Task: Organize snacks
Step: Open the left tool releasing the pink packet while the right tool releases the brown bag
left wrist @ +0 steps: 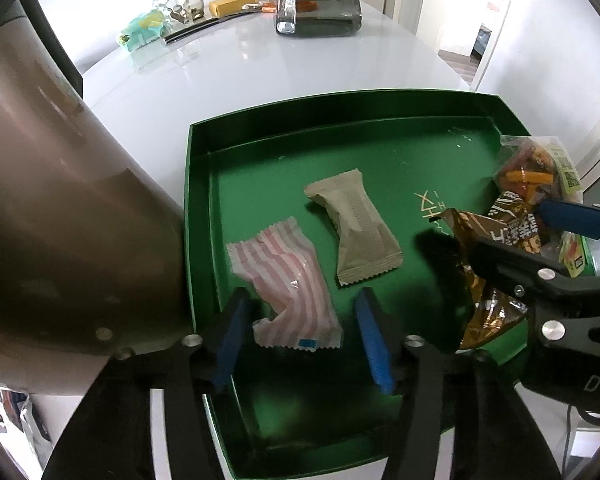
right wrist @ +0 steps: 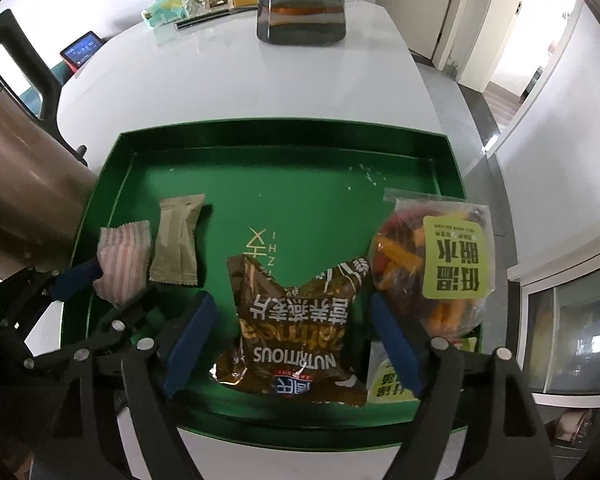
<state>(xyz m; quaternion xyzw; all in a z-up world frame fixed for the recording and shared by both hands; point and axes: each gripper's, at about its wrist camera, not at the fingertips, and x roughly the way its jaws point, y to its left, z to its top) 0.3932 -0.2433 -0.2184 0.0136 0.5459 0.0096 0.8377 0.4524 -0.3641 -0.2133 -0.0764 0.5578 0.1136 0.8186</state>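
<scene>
The left gripper point(left wrist: 304, 336) stood with jaws apart around the crinkly pink-striped packet point(left wrist: 288, 296), not pressing it. The right gripper point(right wrist: 296, 344) had jaws wide either side of the glossy brown oatmeal bag point(right wrist: 300, 336), low in that frame. Both lay flat in the green tray point(left wrist: 340, 128), so placing seemed done; next, each hand needed lifting clear. A matte beige wrapper point(left wrist: 356, 228) lay mid-tray on the white surface point(left wrist: 260, 68).

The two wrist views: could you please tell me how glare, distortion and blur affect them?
Left wrist view: strong fisheye bending bows the green tray; the brown kettle close by is blurred; the white table shows soft glare. Right wrist view: same bending, dark corners; the brown snack bag is sharp enough to read, with some sheen.
</scene>
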